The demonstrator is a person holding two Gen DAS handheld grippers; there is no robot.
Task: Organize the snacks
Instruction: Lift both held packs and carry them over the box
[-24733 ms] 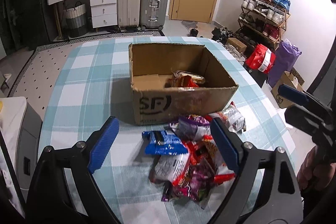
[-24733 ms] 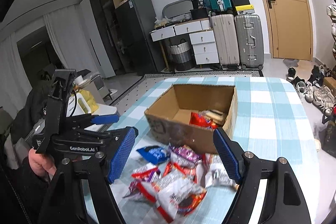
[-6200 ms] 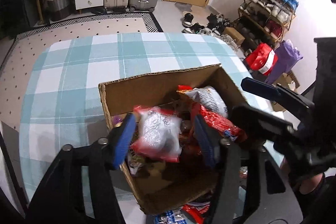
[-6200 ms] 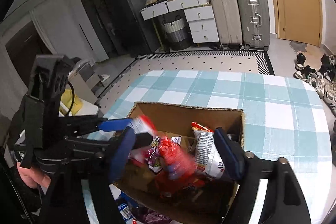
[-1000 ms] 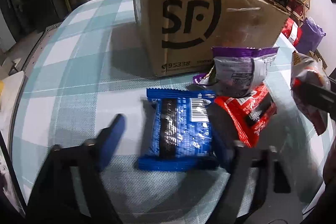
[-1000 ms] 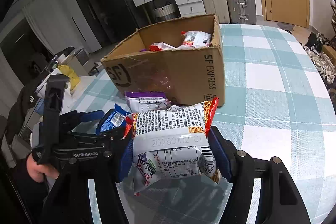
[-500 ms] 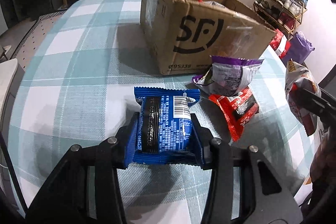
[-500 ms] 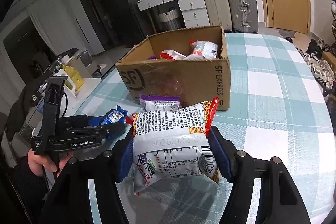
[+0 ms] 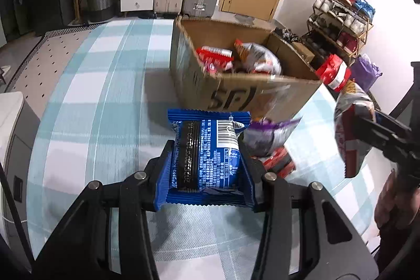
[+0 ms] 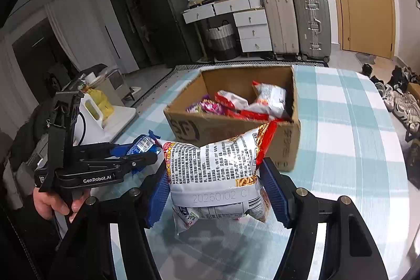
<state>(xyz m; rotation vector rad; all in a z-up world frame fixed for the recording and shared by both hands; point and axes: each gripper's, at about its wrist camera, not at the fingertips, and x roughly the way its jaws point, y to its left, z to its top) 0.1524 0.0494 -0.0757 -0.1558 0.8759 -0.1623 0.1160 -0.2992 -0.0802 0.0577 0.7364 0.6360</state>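
My left gripper (image 9: 206, 162) is shut on a blue snack packet (image 9: 207, 151), held clear above the checked tablecloth. That blue snack packet (image 10: 141, 144) also shows in the right wrist view at the tip of the left gripper (image 10: 145, 152). My right gripper (image 10: 216, 190) is shut on a white and red noodle snack bag (image 10: 218, 175), seen at the far right in the left wrist view as the noodle snack bag (image 9: 351, 127). Beyond both stands an open cardboard box (image 9: 231, 93) holding several packets; the cardboard box (image 10: 236, 127) is straight ahead of the right gripper.
A purple packet (image 9: 267, 135) and a red packet (image 9: 278, 162) lie on the table (image 9: 99, 106) near the box's front. A person's hand (image 10: 55, 201) holds the left gripper. Suitcases, drawers and a shoe rack stand beyond the table.
The left gripper closed on the blue packet and lifted it off the table. The right gripper rose with the noodle bag, so the box's contents now show.
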